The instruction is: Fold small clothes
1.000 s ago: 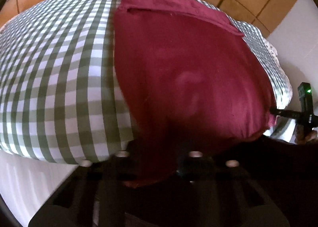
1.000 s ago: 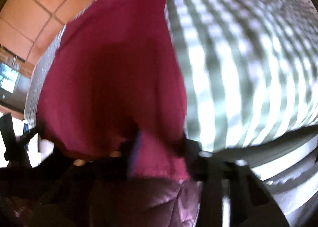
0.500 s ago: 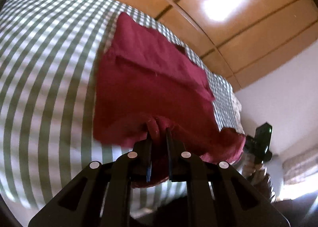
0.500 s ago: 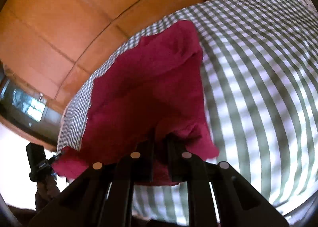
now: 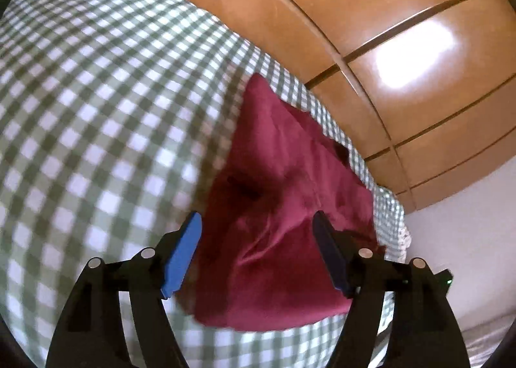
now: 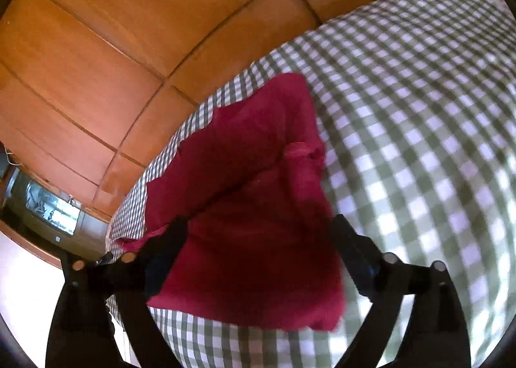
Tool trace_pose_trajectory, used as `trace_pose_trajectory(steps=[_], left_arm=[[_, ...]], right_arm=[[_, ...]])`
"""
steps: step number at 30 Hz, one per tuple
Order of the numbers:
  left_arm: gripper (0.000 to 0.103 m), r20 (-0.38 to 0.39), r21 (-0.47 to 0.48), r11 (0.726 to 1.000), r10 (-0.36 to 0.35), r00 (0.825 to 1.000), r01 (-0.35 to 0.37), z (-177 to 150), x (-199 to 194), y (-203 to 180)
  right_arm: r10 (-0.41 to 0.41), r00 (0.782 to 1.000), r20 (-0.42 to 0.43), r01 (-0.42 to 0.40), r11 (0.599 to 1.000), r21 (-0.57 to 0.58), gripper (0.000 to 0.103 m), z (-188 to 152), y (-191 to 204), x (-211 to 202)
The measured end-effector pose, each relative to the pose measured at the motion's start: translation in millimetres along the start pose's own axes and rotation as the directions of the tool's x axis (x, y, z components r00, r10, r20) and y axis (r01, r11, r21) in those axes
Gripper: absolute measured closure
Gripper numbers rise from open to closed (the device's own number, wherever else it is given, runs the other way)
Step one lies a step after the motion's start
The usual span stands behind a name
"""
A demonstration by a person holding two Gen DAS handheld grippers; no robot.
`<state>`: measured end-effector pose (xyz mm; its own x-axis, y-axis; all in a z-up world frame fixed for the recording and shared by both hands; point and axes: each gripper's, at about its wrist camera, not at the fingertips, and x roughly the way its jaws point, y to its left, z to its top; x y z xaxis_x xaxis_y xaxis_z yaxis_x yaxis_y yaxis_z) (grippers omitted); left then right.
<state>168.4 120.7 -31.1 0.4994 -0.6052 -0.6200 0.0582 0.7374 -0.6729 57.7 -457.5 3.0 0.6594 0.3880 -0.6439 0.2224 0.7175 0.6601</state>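
Spread across a bed under a green-and-white checked cotton cover (image 5: 96, 116), with glossy orange-brown wooden panelling (image 5: 371, 13) rising behind its far edge. Toward the right of the left wrist view, a dark red soft-fabric garment (image 5: 283, 207), folded over on itself and rumpled, lying flat on the checked cover near that far edge. Left claw (image 5: 256, 255) held above the near part of the garment, jaws spread wide and just been opening, blue pads (image 5: 180, 258) clear of the cloth, nothing pinched between them. At the right margin, a white wall (image 5: 467, 239) and a small green light beside the black claw frame. In the right wrist view, a dark screen on a low cabinet (image 6: 51, 213) at the far left, then the same panelling (image 6: 129, 45), then the same red garment (image 6: 251, 207) with a small raised fold near its right edge. Right claw (image 6: 258, 255) likewise spread wide above the garment's near edge, jaws just been opening, gripping nothing. Checked cover (image 6: 419, 142) filling the right side.
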Motion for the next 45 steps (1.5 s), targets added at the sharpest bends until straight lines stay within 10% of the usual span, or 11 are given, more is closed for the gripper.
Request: trace_pose_trajectory(steps=[5,8,13,17,33,37,45], left_arm=[[0.034,-0.065,0.124,0.992,-0.006,0.998,0.014,-32.8,-4.6,6.4],[0.035,-0.114,0.17,0.985,0.025,0.993,-0.006,-54.2,4.9,4.1],[0.077,-0.133,0.178,0.984,0.034,0.99,-0.01,-59.9,15.6,-1.7],[0.083,-0.131,0.189,0.982,0.03,0.991,-0.004,-61.4,8.8,-2.8],[0.082,-0.25,0.165,0.986,0.007,0.968,0.035,-159.3,-69.7,17.8],[0.052,-0.17,0.192,0.981,0.037,0.985,-0.004,-138.3,-74.4,9.4],[0.051,-0.104,0.248,0.966,0.098,0.99,-0.07,-81.4,-33.1,-11.6]], right_arm=[[-0.099,0.994,-0.037,0.097,0.994,-0.051,0.013,-41.6,-8.8,-13.8],[-0.174,0.982,-0.07,0.164,0.978,-0.125,0.036,-60.1,-8.0,0.8],[-0.175,0.983,-0.047,0.167,0.976,-0.137,0.07,-52.4,4.7,27.6],[-0.196,0.98,-0.047,0.182,0.962,-0.204,0.084,-56.5,20.0,21.9],[-0.186,0.951,-0.248,0.13,0.965,-0.226,0.084,-131.0,-8.8,-54.1],[-0.177,0.963,-0.204,0.134,0.969,-0.208,0.064,-114.6,-8.6,-60.2],[-0.218,0.973,-0.078,0.194,0.952,-0.235,0.052,-65.7,1.8,-40.8]])
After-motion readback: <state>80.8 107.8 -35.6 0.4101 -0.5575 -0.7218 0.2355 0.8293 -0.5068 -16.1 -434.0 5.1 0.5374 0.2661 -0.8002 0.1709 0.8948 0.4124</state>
